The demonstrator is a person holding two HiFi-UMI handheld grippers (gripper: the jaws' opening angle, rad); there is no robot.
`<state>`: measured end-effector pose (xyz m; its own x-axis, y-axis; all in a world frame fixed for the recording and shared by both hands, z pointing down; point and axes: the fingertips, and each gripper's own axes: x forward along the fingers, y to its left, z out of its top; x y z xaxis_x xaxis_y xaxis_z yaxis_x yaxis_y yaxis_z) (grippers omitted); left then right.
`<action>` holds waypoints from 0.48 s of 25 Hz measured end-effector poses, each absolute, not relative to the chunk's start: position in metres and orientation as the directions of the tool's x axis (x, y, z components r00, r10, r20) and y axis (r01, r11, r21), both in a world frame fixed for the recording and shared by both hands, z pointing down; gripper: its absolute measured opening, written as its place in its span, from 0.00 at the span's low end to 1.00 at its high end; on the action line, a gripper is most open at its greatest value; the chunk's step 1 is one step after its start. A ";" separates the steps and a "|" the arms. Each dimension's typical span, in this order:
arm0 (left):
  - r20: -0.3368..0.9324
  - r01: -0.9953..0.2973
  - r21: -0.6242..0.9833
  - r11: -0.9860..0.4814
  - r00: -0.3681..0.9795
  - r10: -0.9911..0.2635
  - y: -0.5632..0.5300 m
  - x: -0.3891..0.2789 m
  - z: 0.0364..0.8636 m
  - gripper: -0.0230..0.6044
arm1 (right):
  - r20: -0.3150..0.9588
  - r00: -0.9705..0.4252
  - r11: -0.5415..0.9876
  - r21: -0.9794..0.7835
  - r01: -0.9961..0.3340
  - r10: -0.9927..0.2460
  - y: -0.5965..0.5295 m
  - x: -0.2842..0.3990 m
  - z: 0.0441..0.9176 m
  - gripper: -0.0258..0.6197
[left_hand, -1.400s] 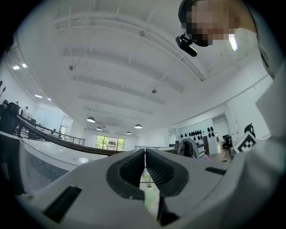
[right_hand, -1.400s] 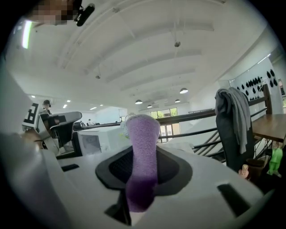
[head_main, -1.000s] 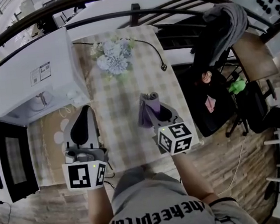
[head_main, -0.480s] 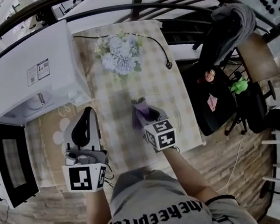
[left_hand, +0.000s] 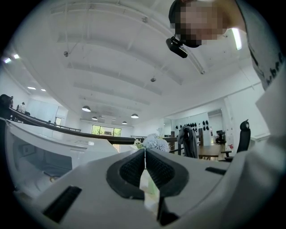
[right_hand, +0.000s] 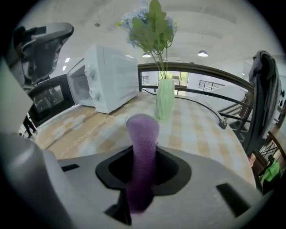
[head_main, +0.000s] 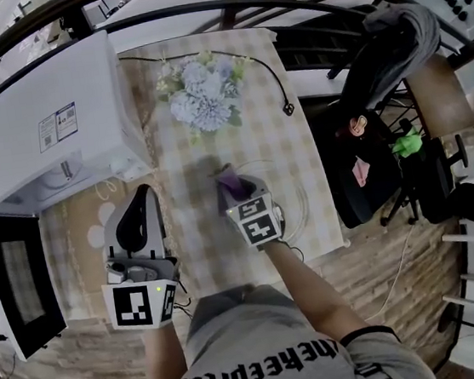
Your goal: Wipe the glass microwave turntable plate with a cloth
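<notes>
The glass turntable plate (head_main: 298,194) lies flat on the checked tablecloth (head_main: 192,190), a faint clear ring showing right of my right gripper (head_main: 236,195). That gripper is shut on a rolled purple cloth (head_main: 225,180), which sticks up out of the jaws (right_hand: 142,134) over the plate's left part. I cannot tell whether the cloth touches the glass. My left gripper (head_main: 142,196) hovers left of the plate, near the microwave, its jaws shut with nothing between the pads (left_hand: 134,166).
A white microwave (head_main: 49,122) stands at the table's left with its dark door (head_main: 16,293) swung open. A green vase of pale flowers (head_main: 199,90) stands at the back middle. A black cable with plug (head_main: 289,108) trails behind the plate. A chair with clothes (head_main: 361,152) is right of the table.
My right gripper has moved left and away from me with the purple cloth, over the plate. The left gripper has stayed almost where it was.
</notes>
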<state>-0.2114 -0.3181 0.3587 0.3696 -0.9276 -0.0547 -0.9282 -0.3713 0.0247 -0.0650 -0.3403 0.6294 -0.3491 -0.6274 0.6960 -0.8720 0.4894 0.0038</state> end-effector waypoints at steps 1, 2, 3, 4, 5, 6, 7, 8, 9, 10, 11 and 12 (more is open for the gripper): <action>-0.054 -0.927 0.025 -0.374 0.372 -0.927 -0.319 -0.210 0.359 0.05 | 0.696 -0.345 0.483 0.003 -0.876 -0.630 -0.342 -0.061 0.630 0.21; -0.055 -0.925 0.025 -0.378 0.376 -0.925 -0.321 -0.208 0.360 0.05 | 0.696 -0.336 0.475 0.008 -0.880 -0.634 -0.343 -0.056 0.630 0.21; -0.056 -0.923 0.026 -0.384 0.382 -0.922 -0.321 -0.205 0.359 0.05 | 0.697 -0.326 0.469 0.016 -0.883 -0.639 -0.344 -0.051 0.631 0.21; -0.060 -0.920 0.027 -0.390 0.388 -0.920 -0.322 -0.203 0.359 0.05 | 0.697 -0.316 0.462 0.024 -0.887 -0.643 -0.346 -0.044 0.631 0.21; -0.062 -0.918 0.029 -0.396 0.394 -0.917 -0.323 -0.200 0.359 0.05 | 0.698 -0.307 0.453 0.028 -0.891 -0.647 -0.347 -0.038 0.631 0.21; -0.059 -0.916 0.029 -0.400 0.397 -0.916 -0.324 -0.199 0.359 0.05 | 0.698 -0.299 0.442 0.029 -0.896 -0.651 -0.348 -0.032 0.631 0.21; -0.055 -0.915 0.028 -0.401 0.400 -0.915 -0.324 -0.198 0.361 0.05 | 0.697 -0.290 0.431 0.029 -0.902 -0.655 -0.350 -0.025 0.631 0.21; -0.052 -0.915 0.027 -0.403 0.401 -0.914 -0.324 -0.197 0.361 0.05 | 0.697 -0.281 0.418 0.030 -0.908 -0.660 -0.351 -0.018 0.632 0.21; -0.051 -0.914 0.026 -0.404 0.403 -0.914 -0.324 -0.196 0.362 0.05 | 0.697 -0.271 0.406 0.032 -0.913 -0.664 -0.352 -0.011 0.632 0.21; -0.052 -0.914 0.025 -0.405 0.403 -0.914 -0.324 -0.196 0.362 0.05 | 0.696 -0.260 0.393 0.035 -0.919 -0.669 -0.353 -0.004 0.632 0.21; -0.052 -0.914 0.024 -0.404 0.403 -0.914 -0.324 -0.196 0.362 0.05 | 0.696 -0.247 0.379 0.038 -0.925 -0.674 -0.353 0.003 0.632 0.21; -0.053 -0.915 0.023 -0.403 0.402 -0.914 -0.324 -0.197 0.362 0.05 | 0.697 -0.235 0.364 0.041 -0.930 -0.678 -0.354 0.011 0.632 0.21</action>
<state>-0.1970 -0.3241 0.3619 0.4016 -0.9143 -0.0528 -0.9148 -0.4032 0.0235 0.0109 -0.3537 0.6322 -0.2349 -0.6778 0.6967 -0.9304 0.3644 0.0408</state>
